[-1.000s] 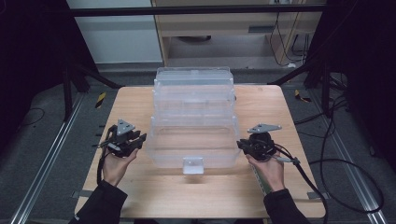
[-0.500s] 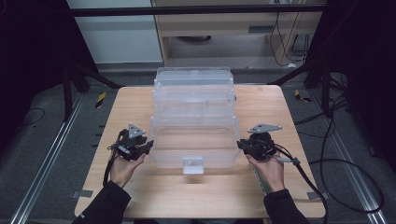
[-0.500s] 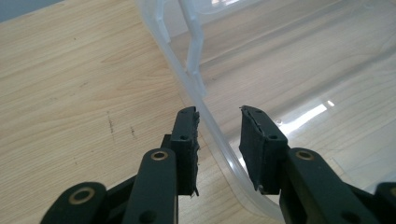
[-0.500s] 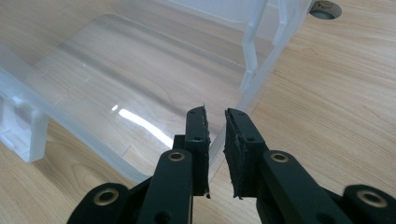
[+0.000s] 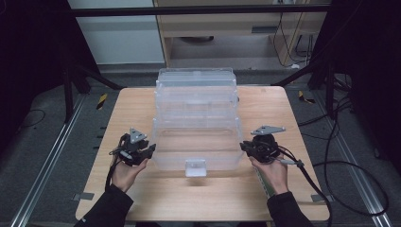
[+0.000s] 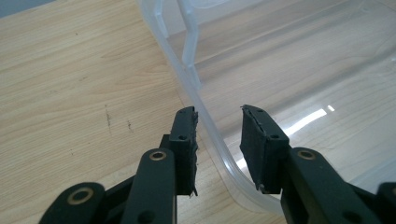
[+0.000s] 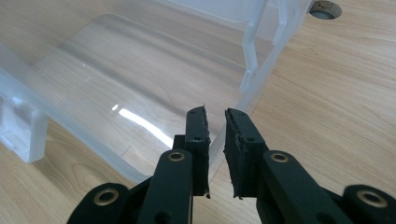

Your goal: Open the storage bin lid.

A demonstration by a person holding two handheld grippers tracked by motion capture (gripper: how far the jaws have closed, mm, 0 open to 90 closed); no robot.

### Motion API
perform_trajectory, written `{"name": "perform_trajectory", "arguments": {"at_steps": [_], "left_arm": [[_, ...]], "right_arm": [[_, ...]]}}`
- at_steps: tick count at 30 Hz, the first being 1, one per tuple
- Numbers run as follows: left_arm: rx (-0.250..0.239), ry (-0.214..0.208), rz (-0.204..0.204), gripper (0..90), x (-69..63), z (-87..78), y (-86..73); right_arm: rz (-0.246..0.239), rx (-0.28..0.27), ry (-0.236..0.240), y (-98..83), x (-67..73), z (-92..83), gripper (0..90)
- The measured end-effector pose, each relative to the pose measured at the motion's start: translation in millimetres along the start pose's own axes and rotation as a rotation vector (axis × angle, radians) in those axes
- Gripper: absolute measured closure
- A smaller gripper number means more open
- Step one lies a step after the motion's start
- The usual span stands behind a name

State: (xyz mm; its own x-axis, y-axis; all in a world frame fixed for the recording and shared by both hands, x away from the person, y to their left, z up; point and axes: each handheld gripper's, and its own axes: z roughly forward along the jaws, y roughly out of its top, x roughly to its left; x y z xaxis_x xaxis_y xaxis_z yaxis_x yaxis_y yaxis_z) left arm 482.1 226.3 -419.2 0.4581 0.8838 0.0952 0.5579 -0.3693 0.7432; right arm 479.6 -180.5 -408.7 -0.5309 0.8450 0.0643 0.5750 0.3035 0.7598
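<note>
Since a second ago the left claw is sliding in to the clear plastic box mid-worktop, jaws just opening to straddle its near-left rim without pinching. Right claw is clamping the right rim; next, I reckon, left closes for a two-handed lift.
</note>
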Motion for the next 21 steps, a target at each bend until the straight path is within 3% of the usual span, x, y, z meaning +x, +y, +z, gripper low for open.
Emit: {"name": "perform_trajectory", "arguments": {"at_steps": [11, 14, 21], "left_arm": [[-0.004, -0.014, 0.004, 63.3, -0.5, -1.5, -1.6], [-0.009, -0.007, 0.023, 62.7, -0.8, -1.6, -1.2], [-0.035, -0.010, 0.012, 55.2, 5.9, -8.2, 0.5]], "right_arm": [[0.001, 0.002, -0.004, -0.2, -1.4, -0.5, 79.7], [0.009, -0.003, -0.004, -0.9, -1.3, -0.6, 79.6], [-0.004, -0.014, -0.007, 0.8, 1.2, -4.3, 75.3]]}}
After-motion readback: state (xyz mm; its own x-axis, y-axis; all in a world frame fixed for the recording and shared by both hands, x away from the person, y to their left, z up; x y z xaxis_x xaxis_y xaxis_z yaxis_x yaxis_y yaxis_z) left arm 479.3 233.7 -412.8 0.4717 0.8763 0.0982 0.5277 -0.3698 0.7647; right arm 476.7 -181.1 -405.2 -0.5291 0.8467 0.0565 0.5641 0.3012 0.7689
